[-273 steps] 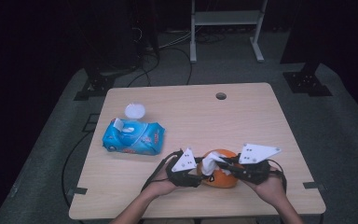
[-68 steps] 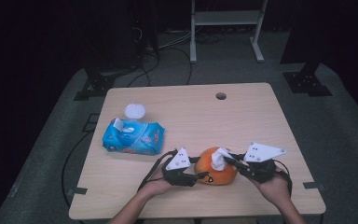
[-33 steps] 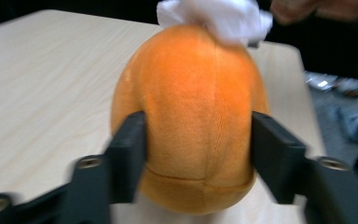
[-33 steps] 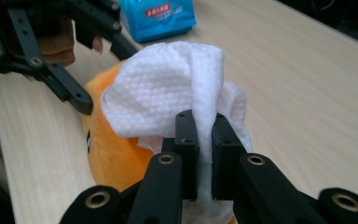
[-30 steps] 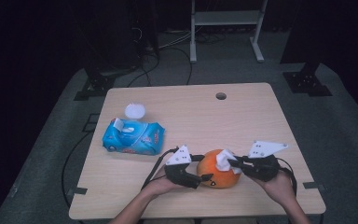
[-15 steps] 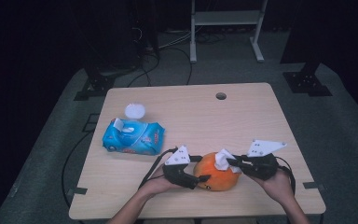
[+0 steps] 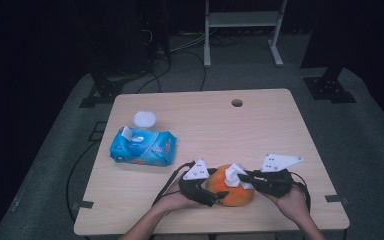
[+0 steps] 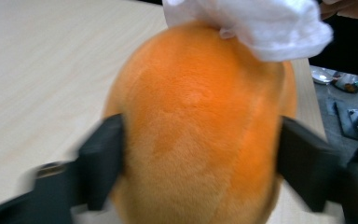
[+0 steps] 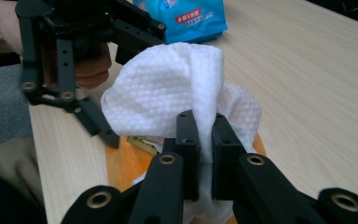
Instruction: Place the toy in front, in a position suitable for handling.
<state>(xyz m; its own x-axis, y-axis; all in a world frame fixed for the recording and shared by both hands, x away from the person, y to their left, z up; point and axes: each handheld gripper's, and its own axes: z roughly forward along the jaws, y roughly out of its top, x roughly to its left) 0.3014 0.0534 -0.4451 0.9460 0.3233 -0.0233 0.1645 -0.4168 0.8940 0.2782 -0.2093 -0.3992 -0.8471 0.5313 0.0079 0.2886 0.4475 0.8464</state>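
Note:
An orange plush toy (image 7: 232,194) lies near the table's front edge. My left gripper (image 7: 214,194) holds it from the left. In the left gripper view its black pads (image 8: 103,156) press into both sides of the toy (image 8: 200,116), and the jaws have just been closing on it. My right gripper (image 7: 245,179) comes in from the right, shut on a white wet wipe (image 7: 235,173). The wipe (image 9: 168,88) bulges over the tips of the right gripper (image 9: 204,126) and rests on the toy's top, where the wipe (image 8: 261,23) covers the orange fur.
A blue pack of wipes (image 7: 142,147) with its flap up lies at the left of the wooden table (image 7: 260,135). A round white lid (image 7: 144,119) sits behind it. A cable hole (image 7: 237,103) marks the far edge. Dark floor, cables and stands surround the table.
Over several seconds the wipe has moved from the toy's left side to its top right. In the last second both hands have stayed almost still.

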